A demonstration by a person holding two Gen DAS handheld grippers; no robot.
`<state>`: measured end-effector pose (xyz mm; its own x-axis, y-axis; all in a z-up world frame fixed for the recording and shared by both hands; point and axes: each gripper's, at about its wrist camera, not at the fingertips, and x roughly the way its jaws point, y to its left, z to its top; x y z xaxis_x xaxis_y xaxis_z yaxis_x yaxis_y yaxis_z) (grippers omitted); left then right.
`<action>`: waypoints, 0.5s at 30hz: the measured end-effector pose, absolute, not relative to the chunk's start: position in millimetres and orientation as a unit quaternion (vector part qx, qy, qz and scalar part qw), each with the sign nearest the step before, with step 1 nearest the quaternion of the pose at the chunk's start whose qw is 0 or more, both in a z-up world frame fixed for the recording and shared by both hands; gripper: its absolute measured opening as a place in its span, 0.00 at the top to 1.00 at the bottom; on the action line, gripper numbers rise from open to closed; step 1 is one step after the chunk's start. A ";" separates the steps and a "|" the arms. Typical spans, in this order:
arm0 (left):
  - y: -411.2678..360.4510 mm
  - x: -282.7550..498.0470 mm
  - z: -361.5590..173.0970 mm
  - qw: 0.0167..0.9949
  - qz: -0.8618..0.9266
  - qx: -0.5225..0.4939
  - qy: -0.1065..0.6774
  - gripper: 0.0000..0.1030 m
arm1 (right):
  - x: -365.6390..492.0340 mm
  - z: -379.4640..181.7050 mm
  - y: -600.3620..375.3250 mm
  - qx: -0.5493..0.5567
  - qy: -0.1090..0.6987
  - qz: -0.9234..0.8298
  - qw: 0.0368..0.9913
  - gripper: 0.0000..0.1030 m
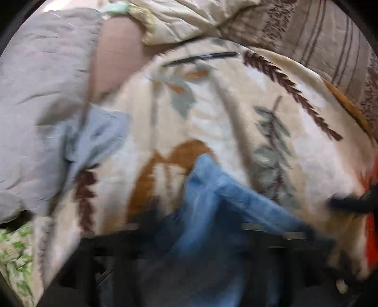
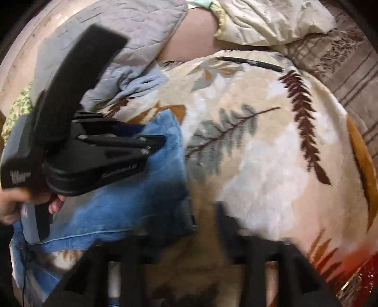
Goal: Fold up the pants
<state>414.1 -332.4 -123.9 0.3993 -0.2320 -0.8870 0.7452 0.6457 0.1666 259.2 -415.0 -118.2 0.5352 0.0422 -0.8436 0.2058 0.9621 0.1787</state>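
Observation:
Blue denim pants [image 1: 212, 200] lie crumpled on a cream blanket with a leaf print [image 1: 236, 106]. In the blurred left wrist view they run up from the bottom edge between the dark fingers of my left gripper [image 1: 200, 250], which stand wide apart and open. In the right wrist view the pants [image 2: 132, 198] lie at the lower left, under the black housing of the left tool [image 2: 94, 163], which a hand [image 2: 14, 207] holds. My right gripper [image 2: 189, 264] is open over the blanket [image 2: 259, 153], just right of the pants' edge, with nothing gripped.
A black pen [image 2: 250, 62] lies on the blanket's far side. A grey quilt [image 1: 42, 94] and a pale blue cloth [image 1: 99, 137] are at the left. Cream bedding [image 2: 271, 21] and striped brown fabric [image 2: 342, 63] lie beyond. A red patch [image 1: 371, 231] is at the right edge.

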 end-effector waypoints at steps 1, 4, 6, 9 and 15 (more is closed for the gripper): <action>-328.2 414.2 -120.9 0.791 -0.302 0.283 0.451 0.00 | 251.9 -111.7 -418.0 0.135 0.461 -0.050 0.876 0.22; -306.4 411.0 -101.3 0.804 -0.289 0.271 0.444 0.00 | 239.0 -97.4 -420.5 0.134 0.448 -0.049 0.883 0.20; -284.5 402.7 -80.7 0.815 -0.281 0.251 0.441 0.00 | 227.4 -86.3 -419.5 0.131 0.439 -0.041 0.888 0.20; -251.5 381.2 -51.2 0.827 -0.273 0.237 0.431 0.00 | 207.1 -67.4 -413.5 0.117 0.427 -0.037 0.896 0.20; -149.7 318.5 9.7 0.852 -0.242 0.232 0.403 0.00 | 175.6 -36.5 -400.4 0.102 0.411 -0.028 0.905 0.20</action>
